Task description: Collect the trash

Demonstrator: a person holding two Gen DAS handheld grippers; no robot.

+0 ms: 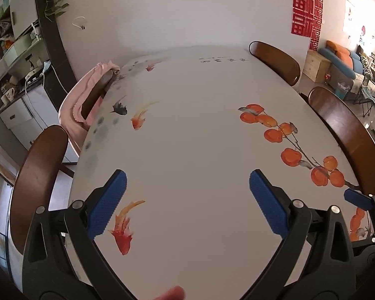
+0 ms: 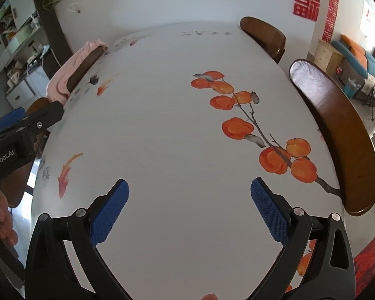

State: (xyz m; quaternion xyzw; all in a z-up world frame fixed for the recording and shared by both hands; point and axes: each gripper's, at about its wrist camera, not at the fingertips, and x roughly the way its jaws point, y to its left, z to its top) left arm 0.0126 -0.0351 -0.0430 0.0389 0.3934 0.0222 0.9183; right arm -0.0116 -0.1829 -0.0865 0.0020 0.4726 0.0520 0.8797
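From the left wrist camera, the left gripper [image 1: 187,195] hangs over the near end of the table [image 1: 187,95] with its blue fingers [image 1: 107,205] spread wide and nothing between them. The white tabletop bears a printed design: a red fish [image 1: 122,235] just beside the left finger, more fish [image 1: 138,118] toward the left edge, and an orange fruit branch [image 1: 295,145] running along the right edge. A chair draped with a pink cloth [image 1: 75,110] stands at the left edge, a bare wooden chair [image 1: 37,180] nearer along that same edge, and two more wooden chairs [image 1: 350,135] line the right edge. The right gripper's blue finger [image 1: 357,198] shows at the right edge of the table, near the fruit print. No piece of trash can be made out on the tabletop in this view. From the right wrist camera, the right gripper [image 2: 190,207] likewise holds its blue fingers [image 2: 270,212] wide apart and bare over the near end of the table [image 2: 167,100]. The fruit branch [image 2: 250,125] lies ahead to the right, and the left gripper [image 2: 20,135] reaches in past the left edge. Here too no trash is visible on the table.
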